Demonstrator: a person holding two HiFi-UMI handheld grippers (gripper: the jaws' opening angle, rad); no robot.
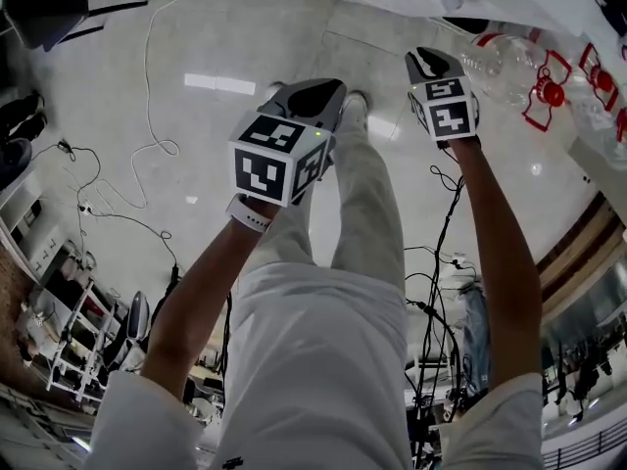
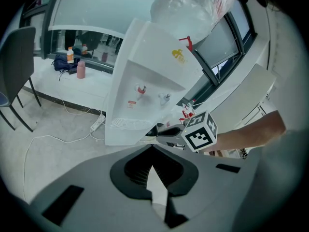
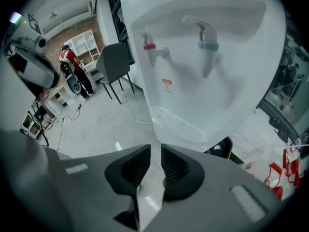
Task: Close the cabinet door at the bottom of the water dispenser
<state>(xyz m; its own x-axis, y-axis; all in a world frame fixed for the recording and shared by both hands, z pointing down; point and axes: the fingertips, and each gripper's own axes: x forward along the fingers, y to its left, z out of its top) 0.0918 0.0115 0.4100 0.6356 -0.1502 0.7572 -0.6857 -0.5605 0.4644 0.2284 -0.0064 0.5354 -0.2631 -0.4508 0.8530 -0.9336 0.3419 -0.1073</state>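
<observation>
Jaws of the left gripper (image 2: pixel 152 149) meet at their tips with nothing between them. Those of the right gripper (image 3: pixel 155 150) stand a narrow slit apart, also empty. Just ahead of and above the right jaws rises the dispenser (image 3: pixel 203 57), its red tap (image 3: pixel 152 50) and blue tap (image 3: pixel 206 45) over the drip tray (image 3: pixel 176 122). Its base lies behind the jaws, so the door cannot be made out. Beyond the left jaws the dispenser stands farther off, the right gripper between.
</observation>
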